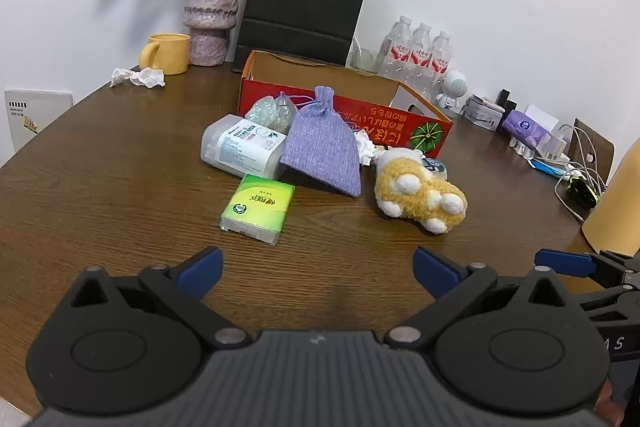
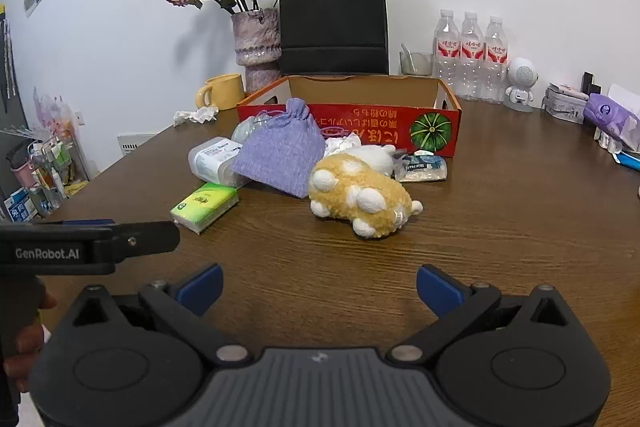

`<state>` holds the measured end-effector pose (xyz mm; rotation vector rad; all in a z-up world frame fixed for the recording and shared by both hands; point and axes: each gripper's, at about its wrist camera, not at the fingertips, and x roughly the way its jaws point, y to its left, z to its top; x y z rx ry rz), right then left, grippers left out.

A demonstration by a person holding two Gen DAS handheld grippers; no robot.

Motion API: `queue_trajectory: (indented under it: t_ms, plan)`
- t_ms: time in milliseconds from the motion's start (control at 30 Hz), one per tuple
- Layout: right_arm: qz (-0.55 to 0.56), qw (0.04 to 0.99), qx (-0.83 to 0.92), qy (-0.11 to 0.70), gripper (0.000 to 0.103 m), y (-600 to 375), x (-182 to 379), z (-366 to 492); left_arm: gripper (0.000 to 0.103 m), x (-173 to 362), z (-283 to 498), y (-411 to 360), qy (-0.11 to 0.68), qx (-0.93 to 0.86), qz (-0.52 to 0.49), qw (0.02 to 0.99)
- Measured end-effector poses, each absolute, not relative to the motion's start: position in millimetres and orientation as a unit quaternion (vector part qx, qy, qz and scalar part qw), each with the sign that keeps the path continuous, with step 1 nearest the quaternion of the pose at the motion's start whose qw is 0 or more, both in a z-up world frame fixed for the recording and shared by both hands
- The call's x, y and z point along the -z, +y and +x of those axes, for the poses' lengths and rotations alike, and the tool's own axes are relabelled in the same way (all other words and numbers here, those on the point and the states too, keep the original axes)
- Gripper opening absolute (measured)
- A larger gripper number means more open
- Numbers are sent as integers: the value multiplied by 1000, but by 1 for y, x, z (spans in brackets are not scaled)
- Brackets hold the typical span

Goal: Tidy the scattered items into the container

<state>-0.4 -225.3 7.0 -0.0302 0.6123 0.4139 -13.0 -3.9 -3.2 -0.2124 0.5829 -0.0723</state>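
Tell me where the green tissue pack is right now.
The green tissue pack lies on the wooden table, in front of the white wipes box, left of the purple pouch.

Looks like somebody's home, a lived-in dining or living corner. There's a dark wooden table pushed up against a plain white wall, with a vase of dried roses, a yellow mug, a black paper shopping bag and three water bottles along the back. Chargers and cables pile up on one side, and a small rack crammed with household bottles sits off to the left. Everyday clutter, nothing office or lab about it.
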Motion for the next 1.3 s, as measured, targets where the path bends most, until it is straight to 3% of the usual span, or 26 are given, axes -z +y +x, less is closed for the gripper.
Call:
queue_trajectory:
  t_ms: [1300]
  plan:
    - [-22,925,-204,321,103,-219,0,14,103,8,-6,-4,295,22,-96,951]
